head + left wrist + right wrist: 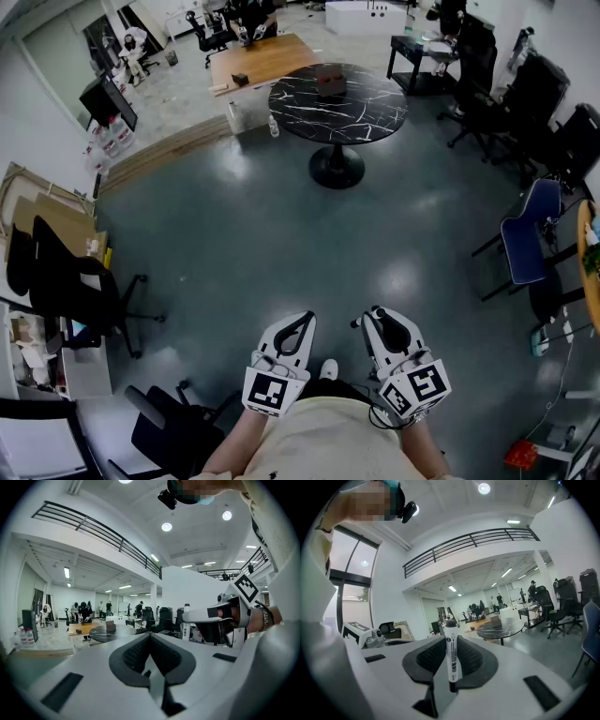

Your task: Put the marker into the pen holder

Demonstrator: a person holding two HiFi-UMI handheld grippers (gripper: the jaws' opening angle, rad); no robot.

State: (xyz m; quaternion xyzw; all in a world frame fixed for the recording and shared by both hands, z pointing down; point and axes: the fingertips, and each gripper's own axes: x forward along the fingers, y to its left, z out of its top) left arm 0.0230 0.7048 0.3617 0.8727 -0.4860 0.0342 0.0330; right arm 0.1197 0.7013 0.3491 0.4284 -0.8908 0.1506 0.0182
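A white marker (pixel 451 656) with a black cap stands upright between the black pads of my right gripper (pixel 450 648), which is shut on it. My left gripper (pixel 151 641) is shut with nothing between its jaws. In the head view both grippers are held close to the person's body at the bottom, the left gripper (pixel 300 323) beside the right gripper (pixel 377 319). Far ahead, a round black marble table (pixel 352 117) carries a small brown box-like object (pixel 329 82); I cannot tell whether it is the pen holder.
Bare grey floor (pixel 281 225) lies between me and the table. A wooden desk (pixel 258 61) stands behind it. Black office chairs (pixel 75 281) are at the left, a blue chair (pixel 525 244) and more black chairs at the right. People stand in the far background.
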